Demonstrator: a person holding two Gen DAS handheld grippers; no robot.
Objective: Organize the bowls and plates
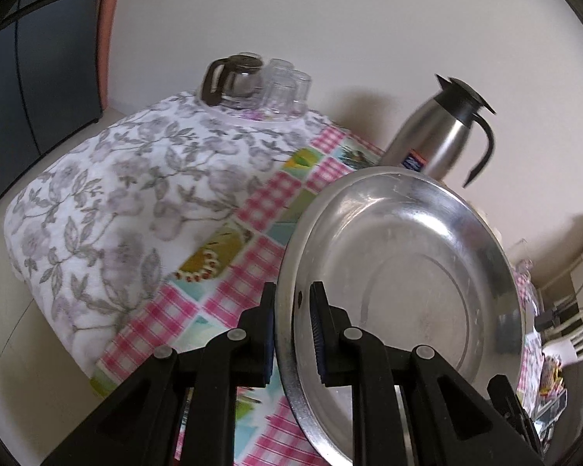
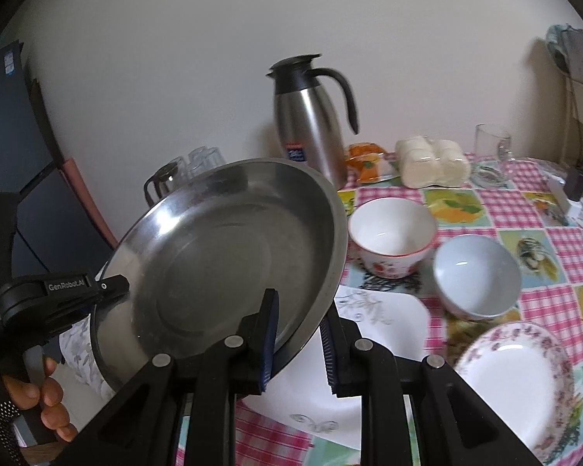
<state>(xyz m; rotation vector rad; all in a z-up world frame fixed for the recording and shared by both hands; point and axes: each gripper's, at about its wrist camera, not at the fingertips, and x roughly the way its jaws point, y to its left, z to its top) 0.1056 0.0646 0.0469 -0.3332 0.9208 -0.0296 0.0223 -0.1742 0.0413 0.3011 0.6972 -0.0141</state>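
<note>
A large steel plate (image 1: 404, 272) is held tilted above the table, with both grippers on its rim. My left gripper (image 1: 293, 330) is shut on its left rim; in the right wrist view it shows as the black gripper at the far left (image 2: 109, 285). My right gripper (image 2: 299, 341) straddles the near rim of the steel plate (image 2: 221, 256), with a gap at its right finger. On the table lie a white bowl with red flowers (image 2: 392, 235), a pale blue bowl (image 2: 476, 275), a floral round plate (image 2: 517, 380) and a white square plate (image 2: 373, 334).
A steel thermos jug (image 2: 307, 124) stands at the wall. A glass coffee pot (image 1: 233, 81) and upturned glasses (image 1: 287, 81) sit on a floral cloth (image 1: 116, 202). Wrapped rolls (image 2: 431, 161), an orange packet (image 2: 365, 161) and a glass mug (image 2: 491, 143) lie at the back.
</note>
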